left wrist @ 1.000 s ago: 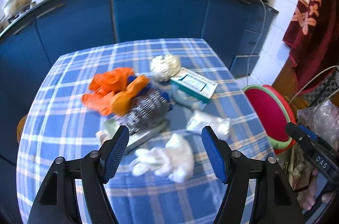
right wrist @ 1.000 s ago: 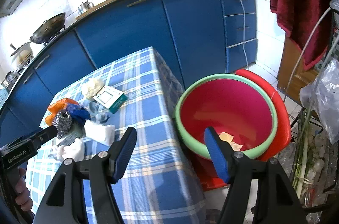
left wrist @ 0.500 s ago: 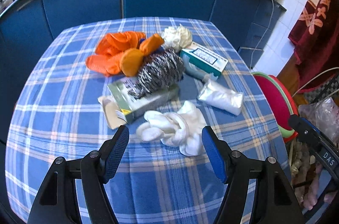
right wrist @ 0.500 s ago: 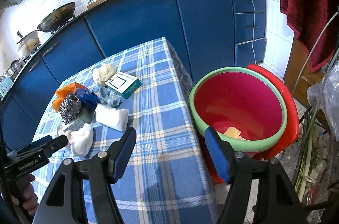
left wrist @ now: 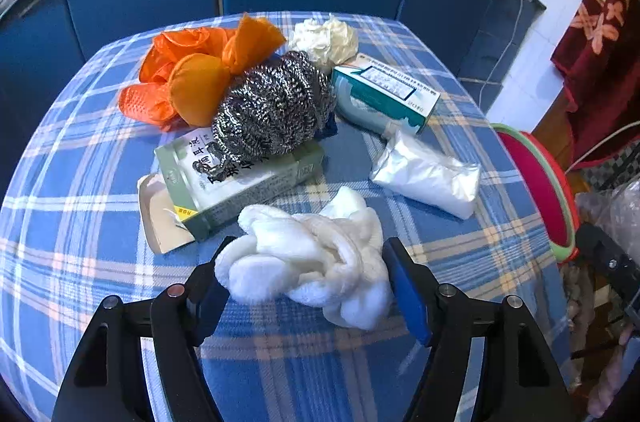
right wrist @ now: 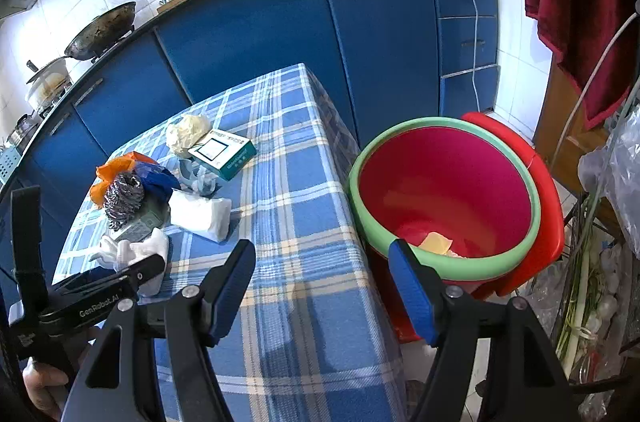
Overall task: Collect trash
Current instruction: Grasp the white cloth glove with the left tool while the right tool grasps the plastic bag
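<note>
A crumpled white cloth (left wrist: 316, 254) lies on the blue plaid table (left wrist: 80, 230); my left gripper (left wrist: 308, 274) is open with its jaws on either side of the cloth. Behind it lie a green box (left wrist: 236, 178) under a steel scourer (left wrist: 272, 106), orange gloves (left wrist: 192, 78), a teal box (left wrist: 384, 94), a white packet (left wrist: 428, 178) and a paper wad (left wrist: 324, 38). My right gripper (right wrist: 324, 286) is open and empty over the table's right edge, beside the red bin (right wrist: 448, 194) with a green rim. The left gripper also shows in the right wrist view (right wrist: 120, 274).
Blue kitchen cabinets (right wrist: 280, 34) run behind the table. A red chair (right wrist: 548, 214) stands behind the bin. Plastic bags and green onions (right wrist: 584, 282) sit at the right. The bin rim shows at the right of the left wrist view (left wrist: 544, 190).
My left gripper has moved forward and down until the white cloth sits between its open jaws. My right gripper has shifted slightly, still open beside the bin.
</note>
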Demonstrator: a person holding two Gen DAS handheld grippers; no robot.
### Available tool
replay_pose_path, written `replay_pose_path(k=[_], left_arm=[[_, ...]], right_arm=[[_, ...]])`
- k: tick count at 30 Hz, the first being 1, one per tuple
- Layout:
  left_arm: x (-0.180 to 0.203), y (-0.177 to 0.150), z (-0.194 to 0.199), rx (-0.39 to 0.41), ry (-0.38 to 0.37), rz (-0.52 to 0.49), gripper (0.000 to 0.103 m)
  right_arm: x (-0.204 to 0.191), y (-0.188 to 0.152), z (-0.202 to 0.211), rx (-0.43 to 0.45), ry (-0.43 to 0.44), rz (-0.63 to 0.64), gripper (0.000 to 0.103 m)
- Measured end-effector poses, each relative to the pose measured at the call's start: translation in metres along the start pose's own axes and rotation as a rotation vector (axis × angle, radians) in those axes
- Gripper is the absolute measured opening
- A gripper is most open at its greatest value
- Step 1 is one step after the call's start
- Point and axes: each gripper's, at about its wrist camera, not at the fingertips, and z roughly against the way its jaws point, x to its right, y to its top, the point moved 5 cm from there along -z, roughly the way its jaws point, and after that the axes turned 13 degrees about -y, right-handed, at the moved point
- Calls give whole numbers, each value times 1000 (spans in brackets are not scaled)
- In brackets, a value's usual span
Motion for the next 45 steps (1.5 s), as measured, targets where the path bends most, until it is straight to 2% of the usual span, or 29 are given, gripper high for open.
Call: replay_pose_path(k=[5, 9, 11, 12, 14, 15, 19, 32, 35, 45], left_arm=[[2, 0, -1, 6, 6, -9, 75], [1, -2, 1, 14, -33, -2, 73], [1, -3, 4, 20, -46, -3, 66], [1, -3, 5, 21, -54, -6, 57], [0, -4, 7, 27, -57, -13, 50], [0, -4, 8, 30, -58, -19, 43], [-3, -6, 16, 39, -75, -22, 36], [-25, 9, 66, 158, -36, -20, 35], [-34, 12, 71, 169, -20, -7, 35], [-53, 12, 74, 175, 1, 34, 35]], right_arm=[[-1, -1, -4, -10, 1, 4, 72], [-5, -2, -4, -11, 4, 15, 72], [-8, -2, -4, -12, 5, 23, 72], [-10, -2, -4, -13, 6, 28, 72], [-14, -2, -4, -14, 10, 36, 72], [-16, -1, -5, -14, 11, 40, 72], [-25, -1, -5, -17, 19, 60, 72], [-72, 6, -12, -22, 77, 132, 72], [-85, 8, -19, -37, 102, 149, 72], [-115, 17, -51, -75, 102, 203, 72]])
